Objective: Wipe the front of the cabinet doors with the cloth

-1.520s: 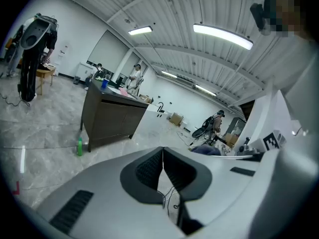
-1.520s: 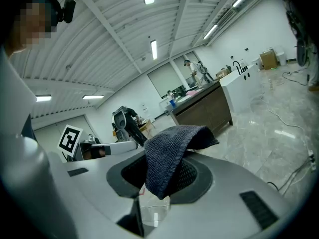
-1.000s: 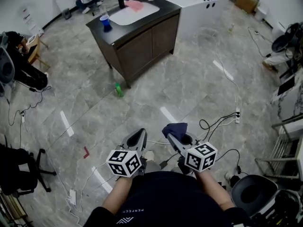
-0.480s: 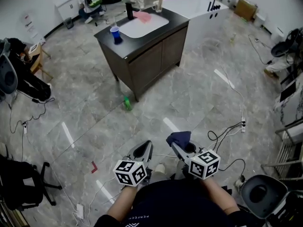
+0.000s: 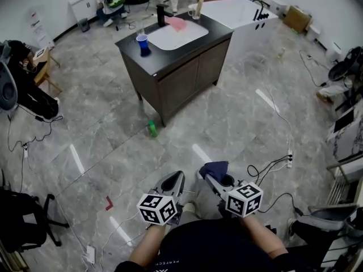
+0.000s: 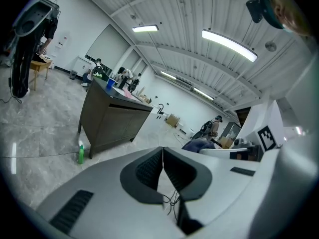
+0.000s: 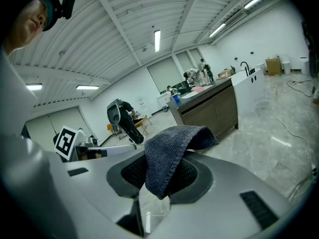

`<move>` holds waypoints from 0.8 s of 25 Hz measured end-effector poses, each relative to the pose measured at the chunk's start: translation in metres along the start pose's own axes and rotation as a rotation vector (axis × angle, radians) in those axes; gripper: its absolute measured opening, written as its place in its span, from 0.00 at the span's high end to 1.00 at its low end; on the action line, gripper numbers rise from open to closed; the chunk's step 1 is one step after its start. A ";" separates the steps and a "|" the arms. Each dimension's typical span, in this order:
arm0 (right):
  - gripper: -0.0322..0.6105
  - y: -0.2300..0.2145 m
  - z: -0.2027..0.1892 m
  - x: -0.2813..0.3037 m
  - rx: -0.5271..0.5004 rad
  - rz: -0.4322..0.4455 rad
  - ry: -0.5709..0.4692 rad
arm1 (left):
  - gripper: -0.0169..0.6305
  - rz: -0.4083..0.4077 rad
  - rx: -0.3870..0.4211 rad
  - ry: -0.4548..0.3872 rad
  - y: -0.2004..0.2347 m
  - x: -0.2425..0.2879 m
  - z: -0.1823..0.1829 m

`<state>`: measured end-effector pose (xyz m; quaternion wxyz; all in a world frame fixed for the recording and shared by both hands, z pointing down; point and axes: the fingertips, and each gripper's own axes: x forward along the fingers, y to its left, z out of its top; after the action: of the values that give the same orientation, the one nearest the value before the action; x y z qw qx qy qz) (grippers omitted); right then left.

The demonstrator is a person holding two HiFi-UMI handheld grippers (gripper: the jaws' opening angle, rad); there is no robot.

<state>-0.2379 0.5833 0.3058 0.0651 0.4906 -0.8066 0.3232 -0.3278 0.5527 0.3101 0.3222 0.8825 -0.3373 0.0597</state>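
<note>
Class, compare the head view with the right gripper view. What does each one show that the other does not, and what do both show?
Only the head view shows the green bottle on the floor near the cabinet, and the white sink basin from above. Only the right gripper view shows the ceiling lights and, close up, the right gripper with its jaws shut on the cloth. Both views show the dark cloth, the cabinet's front doors and the blue cup on its top.

Dark blue cloth [image 7: 171, 147] pinched in the right tool [image 7: 160, 177], brown cabinet [image 7: 212, 106] well beyond, perhaps a cup [image 7: 175, 98] atop.
</note>
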 end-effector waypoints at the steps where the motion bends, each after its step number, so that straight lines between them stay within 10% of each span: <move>1: 0.77 -0.003 0.001 0.003 0.001 0.005 0.000 | 0.96 0.004 0.003 -0.002 0.001 0.003 0.001; 20: 0.77 -0.076 0.083 0.091 0.010 0.110 0.053 | 0.96 0.130 0.001 -0.036 0.053 0.095 0.082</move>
<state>-0.2031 0.4432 0.3142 0.0663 0.4370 -0.8288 0.3433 -0.2984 0.4197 0.3042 0.3110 0.8600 -0.3995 0.0648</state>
